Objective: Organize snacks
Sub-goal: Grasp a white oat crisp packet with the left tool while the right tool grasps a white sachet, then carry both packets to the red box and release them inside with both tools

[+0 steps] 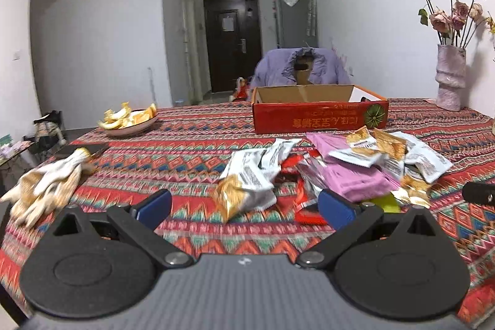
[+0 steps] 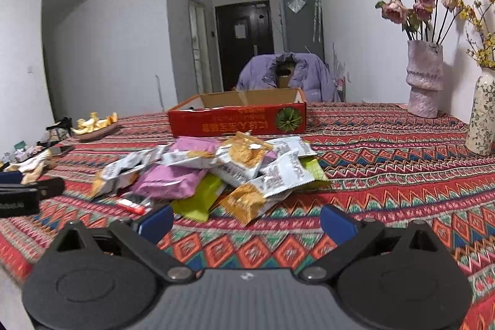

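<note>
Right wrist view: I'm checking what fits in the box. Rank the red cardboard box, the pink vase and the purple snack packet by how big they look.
1. red cardboard box
2. pink vase
3. purple snack packet, though it lies nearer the camera, so its true size is unsure.

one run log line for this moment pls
step: approach | left tool: open, empty | right tool: open, empty | snack pile: loose on tablecloth | red cardboard box: open behind pile

We are in a lived-in home: a dining table under a patterned tablecloth [image 1: 198, 126], dried roses in a vase [image 2: 424, 79] at the right, a purple jacket [image 1: 301, 68] over a chair at centre, and a dark entrance door [image 1: 232, 42] down the hallway.
</note>
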Motion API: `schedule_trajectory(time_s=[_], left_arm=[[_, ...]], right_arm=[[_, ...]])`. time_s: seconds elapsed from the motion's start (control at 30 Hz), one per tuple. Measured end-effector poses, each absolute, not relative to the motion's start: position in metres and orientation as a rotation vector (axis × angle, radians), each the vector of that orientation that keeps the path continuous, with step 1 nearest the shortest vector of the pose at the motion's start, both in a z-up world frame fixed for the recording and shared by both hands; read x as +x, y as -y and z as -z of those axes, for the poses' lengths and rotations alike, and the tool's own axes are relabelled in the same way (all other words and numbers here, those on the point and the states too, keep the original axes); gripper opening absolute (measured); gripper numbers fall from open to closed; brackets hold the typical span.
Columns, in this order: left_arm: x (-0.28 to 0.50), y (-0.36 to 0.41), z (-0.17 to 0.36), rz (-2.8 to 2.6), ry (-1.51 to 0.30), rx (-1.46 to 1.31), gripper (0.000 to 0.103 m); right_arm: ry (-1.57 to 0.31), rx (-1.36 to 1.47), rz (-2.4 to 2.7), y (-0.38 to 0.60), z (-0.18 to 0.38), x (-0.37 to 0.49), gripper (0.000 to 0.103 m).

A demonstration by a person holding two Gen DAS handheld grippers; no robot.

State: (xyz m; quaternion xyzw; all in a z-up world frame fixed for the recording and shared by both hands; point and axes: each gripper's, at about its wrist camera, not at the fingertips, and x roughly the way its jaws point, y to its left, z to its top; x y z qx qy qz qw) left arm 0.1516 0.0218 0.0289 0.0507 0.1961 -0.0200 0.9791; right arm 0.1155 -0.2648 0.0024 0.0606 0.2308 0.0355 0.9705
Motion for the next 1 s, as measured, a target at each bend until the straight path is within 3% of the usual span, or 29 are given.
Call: schedule_trajectory(time_s=[0.13, 0.23, 0.33, 0.4, 0.53, 0.57, 0.6, 0.63, 1.0], left_arm=[[0.203, -0.042, -0.022, 0.176, -0.435, 0.162, 0.102], [0.239, -0.052, -0.013, 0.258, -0.476, 0.235, 0.101], [0.274, -0.060, 0.002, 0.349, -0.547, 0.289, 0.095], [0.288, -0.063, 0.010, 0.385, -0.580, 0.292, 0.085], [0.308, -0.075, 0.022, 0.538, -0.632, 0.216, 0.074], [0.310, -0.076, 0.022, 0.546, -0.635, 0.193, 0.064], [0.311, -0.078, 0.021, 0.542, -0.639, 0.164, 0.050], [0.312, -0.079, 0.020, 0.519, -0.646, 0.140, 0.043], [0.252, -0.080, -0.014, 0.331, -0.628, 0.042, 0.042]], right_arm=[[-0.498, 0.075, -0.046, 0.276, -0.003, 0.157, 0.094], [-0.534, 0.041, -0.039, 0.282, 0.001, 0.189, 0.084], [-0.566, 0.000, -0.044, 0.283, 0.009, 0.215, 0.082], [-0.590, -0.033, -0.050, 0.282, 0.014, 0.231, 0.081], [-0.614, -0.083, -0.084, 0.275, 0.021, 0.249, 0.066], [-0.617, -0.095, -0.084, 0.274, 0.022, 0.252, 0.064], [-0.621, -0.104, -0.086, 0.274, 0.023, 0.254, 0.054], [-0.623, -0.105, -0.093, 0.274, 0.024, 0.256, 0.048], [-0.587, -0.034, -0.110, 0.298, 0.007, 0.207, 0.045]])
